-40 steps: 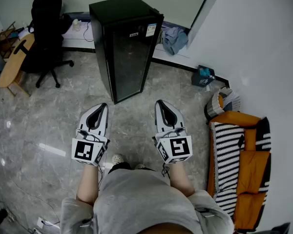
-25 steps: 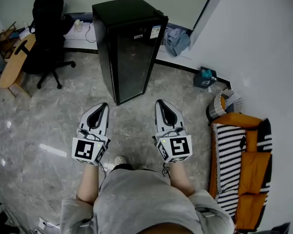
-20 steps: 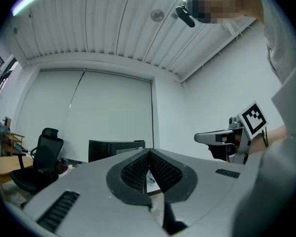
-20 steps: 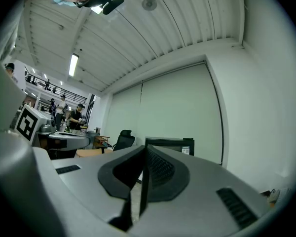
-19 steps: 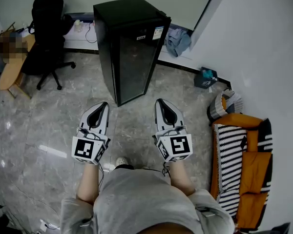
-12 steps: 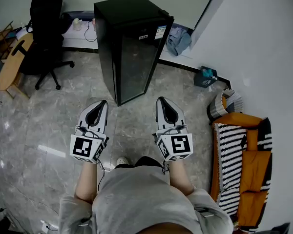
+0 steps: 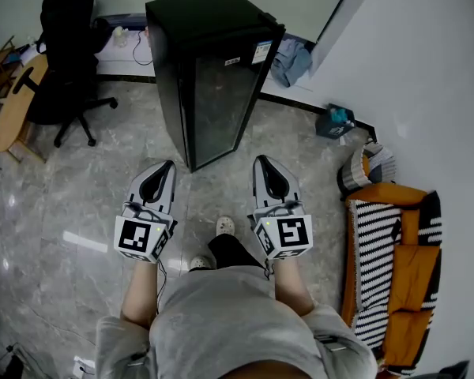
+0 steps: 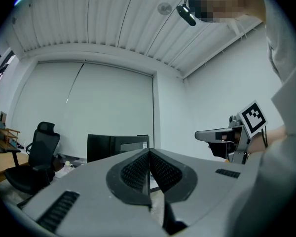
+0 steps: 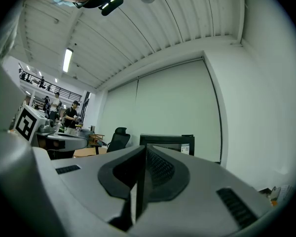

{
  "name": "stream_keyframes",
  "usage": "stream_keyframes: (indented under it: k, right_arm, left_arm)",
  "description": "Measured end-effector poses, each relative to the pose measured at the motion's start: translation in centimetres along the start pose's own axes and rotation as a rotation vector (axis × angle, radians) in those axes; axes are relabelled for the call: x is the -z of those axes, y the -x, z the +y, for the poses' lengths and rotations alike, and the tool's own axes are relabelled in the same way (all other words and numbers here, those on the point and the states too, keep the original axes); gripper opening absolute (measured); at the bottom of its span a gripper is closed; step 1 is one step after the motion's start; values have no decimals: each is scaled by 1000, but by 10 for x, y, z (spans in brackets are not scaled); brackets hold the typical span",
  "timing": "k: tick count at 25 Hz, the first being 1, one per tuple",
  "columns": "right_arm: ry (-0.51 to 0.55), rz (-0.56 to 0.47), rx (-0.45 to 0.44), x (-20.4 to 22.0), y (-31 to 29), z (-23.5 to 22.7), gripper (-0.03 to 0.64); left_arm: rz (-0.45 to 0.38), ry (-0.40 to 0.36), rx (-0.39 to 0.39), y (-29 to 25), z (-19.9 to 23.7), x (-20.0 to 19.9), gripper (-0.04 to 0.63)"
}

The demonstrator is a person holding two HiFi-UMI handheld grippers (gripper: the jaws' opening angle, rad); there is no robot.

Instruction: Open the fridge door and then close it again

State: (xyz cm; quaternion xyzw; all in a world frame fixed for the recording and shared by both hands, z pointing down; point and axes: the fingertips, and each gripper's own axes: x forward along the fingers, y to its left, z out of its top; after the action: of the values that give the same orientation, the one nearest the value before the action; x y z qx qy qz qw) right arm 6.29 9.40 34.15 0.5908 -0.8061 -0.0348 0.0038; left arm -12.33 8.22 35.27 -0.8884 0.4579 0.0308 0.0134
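Your left tongs [image 7: 167,166] and right tongs [image 7: 261,162] both have their jaws pressed together, holding nothing, side by side above the floor [image 7: 87,188]. The black fridge [image 7: 209,46] stands farther off, apart from both, its door [image 7: 216,93] closed.

An office is suggested by a black swivel chair [image 7: 65,50] seen beside a wooden desk [image 7: 14,110] on polished floor tiles [image 7: 79,188]
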Motion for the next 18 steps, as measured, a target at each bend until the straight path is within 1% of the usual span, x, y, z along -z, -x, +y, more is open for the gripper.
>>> stream_keyframes:
  k: [8,18]
  right_arm:
    - [-5,-20,-51,-5,-75,-31,26]
    - [-13,-17,-153,-2,-160,-73,25]
  left_arm:
    - [-5,-13,-48,-61,36,-4,15]
    - [19,-9,-126,-139,64,3,15]
